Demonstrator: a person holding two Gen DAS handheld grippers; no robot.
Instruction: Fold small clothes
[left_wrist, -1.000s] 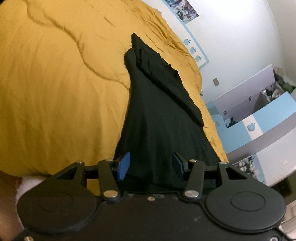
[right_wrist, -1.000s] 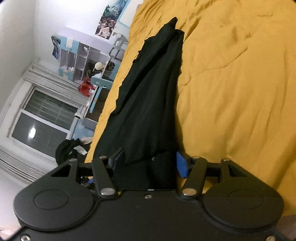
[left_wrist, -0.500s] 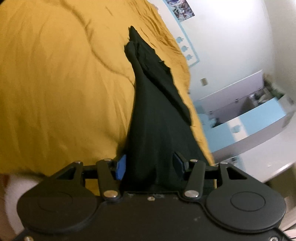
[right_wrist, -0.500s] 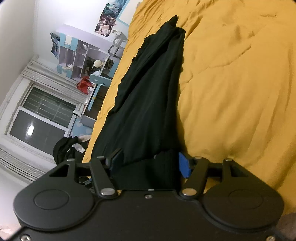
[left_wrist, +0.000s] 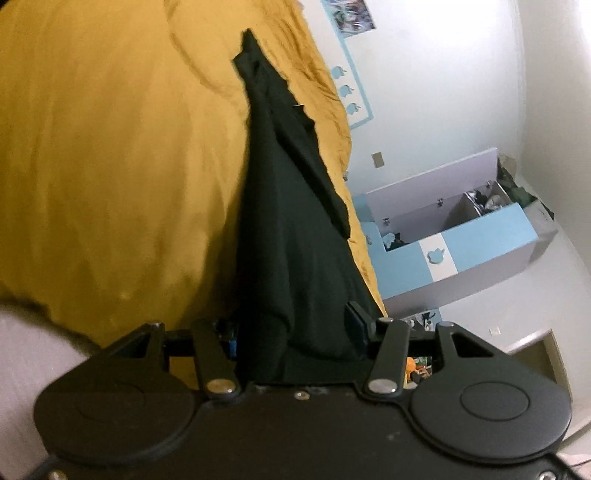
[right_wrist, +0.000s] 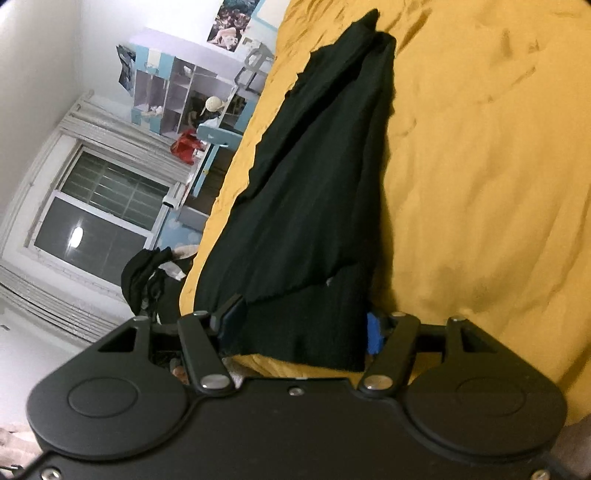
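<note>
**Fold in progress: garment held at its near edge by both grippers**

The black garment (left_wrist: 295, 229) lies stretched along the yellow duvet (left_wrist: 110, 166), tapering to a far point. The left gripper (left_wrist: 293, 325) has its jaws spread wide, with bunched cloth filling the gap; whether it is pinched cannot be told. The right gripper (right_wrist: 303, 325) likewise stands wide, with the ribbed near hem between its fingers.

Status, as a judgement:
- Done: the garment appears gathered lengthwise, with one layer lying over another.
- Left: carry the near edge toward the far end, lay it flat, release, and smooth.

A blue-and-white shelf unit (left_wrist: 461, 236) stands beyond the bed.
</note>
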